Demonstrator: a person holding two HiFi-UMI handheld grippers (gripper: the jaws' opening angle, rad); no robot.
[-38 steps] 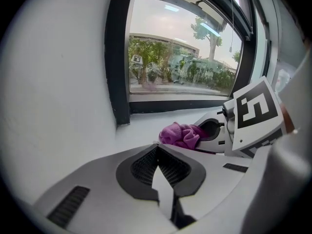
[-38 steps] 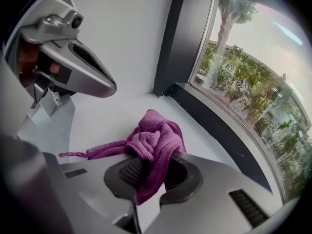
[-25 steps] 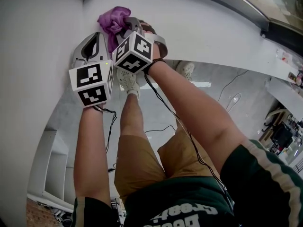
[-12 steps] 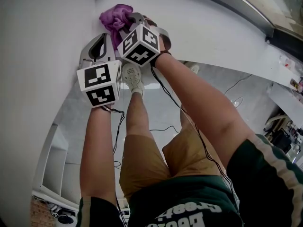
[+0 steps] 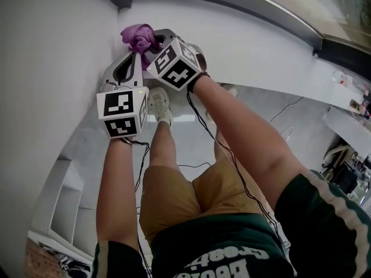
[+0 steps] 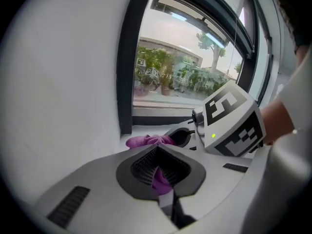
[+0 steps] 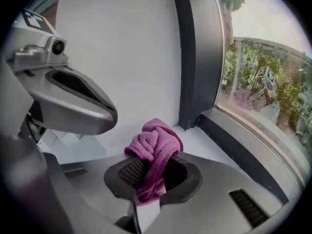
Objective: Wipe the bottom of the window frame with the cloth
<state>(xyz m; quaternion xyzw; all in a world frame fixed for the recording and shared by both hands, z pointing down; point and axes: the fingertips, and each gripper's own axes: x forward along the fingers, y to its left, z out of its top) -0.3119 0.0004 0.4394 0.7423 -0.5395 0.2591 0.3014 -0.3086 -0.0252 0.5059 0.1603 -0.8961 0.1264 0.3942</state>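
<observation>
Cloth (image 7: 155,147): purple, bunched, pinched in the closed jaws of both right gripper (image 7: 151,173) and left gripper (image 6: 159,173), resting at the sill's (image 7: 207,141) left corner; frame (image 7: 253,156) bottom runs rightward from it, right gripper nearer

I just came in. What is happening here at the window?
A person holds a two-jaw gripper in each hand at a lower corner of the window. The right gripper is shut on a bunched purple cloth, which rests on the white sill close to the dark bottom frame. The left gripper sits right beside it, and a fold of the same cloth appears pinched between its jaws too.
</observation>
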